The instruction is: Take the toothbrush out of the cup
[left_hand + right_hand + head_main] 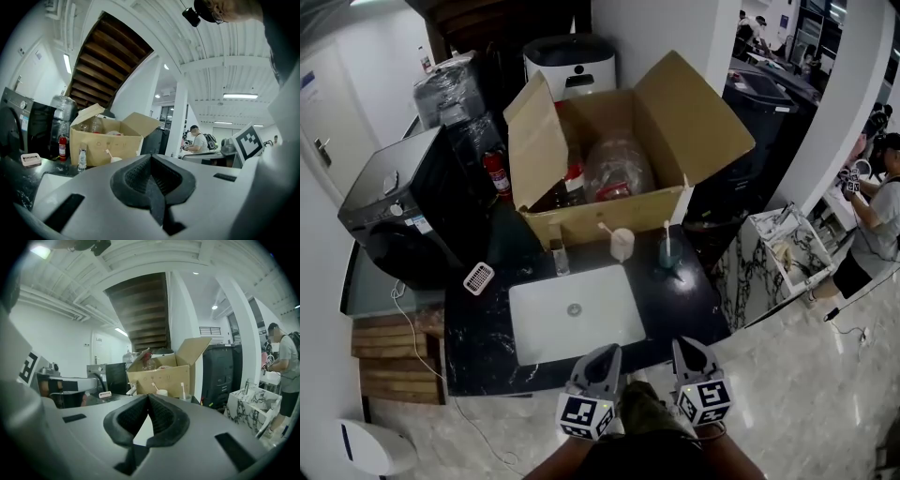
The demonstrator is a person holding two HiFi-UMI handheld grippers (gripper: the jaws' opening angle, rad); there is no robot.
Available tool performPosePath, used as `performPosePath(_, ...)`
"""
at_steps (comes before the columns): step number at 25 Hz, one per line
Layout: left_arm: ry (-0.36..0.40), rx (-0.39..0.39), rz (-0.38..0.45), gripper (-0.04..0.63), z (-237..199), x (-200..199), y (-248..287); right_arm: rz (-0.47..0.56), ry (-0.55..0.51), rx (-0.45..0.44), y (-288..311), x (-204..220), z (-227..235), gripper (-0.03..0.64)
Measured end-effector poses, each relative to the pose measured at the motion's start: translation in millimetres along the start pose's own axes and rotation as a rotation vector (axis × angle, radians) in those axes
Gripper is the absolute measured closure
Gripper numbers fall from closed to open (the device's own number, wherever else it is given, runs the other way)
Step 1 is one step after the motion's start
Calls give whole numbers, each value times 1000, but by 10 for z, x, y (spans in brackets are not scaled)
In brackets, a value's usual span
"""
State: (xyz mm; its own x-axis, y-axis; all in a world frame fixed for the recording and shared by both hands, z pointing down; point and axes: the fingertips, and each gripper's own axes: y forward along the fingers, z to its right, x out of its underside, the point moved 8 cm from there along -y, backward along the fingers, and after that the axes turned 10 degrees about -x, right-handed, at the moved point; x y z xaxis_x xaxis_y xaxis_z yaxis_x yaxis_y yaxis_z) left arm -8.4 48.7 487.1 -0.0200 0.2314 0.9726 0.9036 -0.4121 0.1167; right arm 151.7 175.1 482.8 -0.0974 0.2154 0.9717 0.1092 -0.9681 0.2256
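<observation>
Two cups stand on the black counter [478,347] behind the sink. A cream cup [622,245] holds a toothbrush [605,228] that leans left. To its right a clear bluish cup [669,255] holds an upright white toothbrush [667,232]. Both cups show in the right gripper view, the cream cup [161,392] left of the clear cup [186,397]. My left gripper [605,352] and right gripper [686,345] hover side by side at the counter's near edge, well short of the cups. In the gripper views the left gripper [151,157] and right gripper [148,396] are both shut on nothing.
A white sink basin [577,314] lies between the grippers and the cups. An open cardboard box [619,159] stands behind them, a small clear bottle [558,255] and a white slotted pad [478,277] to the left. A marble rack [778,253] and a person [872,225] are at right.
</observation>
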Motion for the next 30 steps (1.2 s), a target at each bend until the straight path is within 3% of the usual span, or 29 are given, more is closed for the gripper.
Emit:
performPosePath(16, -3, -56, -78, 572, -256, -52, 1623, -55, 24, -37, 1381, -56, 1560, 603)
performPosePath(30, -31, -170, -99, 572, -421, 1, 2418, -176, 41, -96, 2382, 262, 2469, 588)
